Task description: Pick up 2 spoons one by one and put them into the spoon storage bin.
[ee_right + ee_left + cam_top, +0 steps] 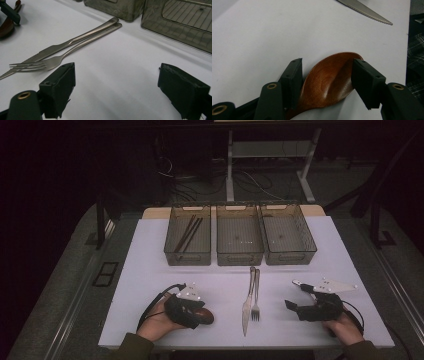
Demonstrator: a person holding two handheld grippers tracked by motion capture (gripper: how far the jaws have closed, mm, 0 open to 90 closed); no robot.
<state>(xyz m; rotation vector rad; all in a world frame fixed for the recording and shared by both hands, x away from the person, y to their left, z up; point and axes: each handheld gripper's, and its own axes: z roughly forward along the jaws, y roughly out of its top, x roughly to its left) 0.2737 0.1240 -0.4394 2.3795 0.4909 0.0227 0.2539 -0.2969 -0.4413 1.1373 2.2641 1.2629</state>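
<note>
Wooden spoon [329, 80] between left hand-held gripper [327, 75] pads; no legible writing.

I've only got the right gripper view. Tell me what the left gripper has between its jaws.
Observer: A wooden spoon. In the left gripper view its bowl lies between the jaws of the left gripper, with both pads against its edges.
Operator: Describe the trays past the cutlery.
Observer: The high view shows three in a row at the far side. The left tray holds a couple of dark sticks.
Operator: Give me the other two.
Observer: The middle tray and the right tray look empty apart from a small speck or two.
</note>
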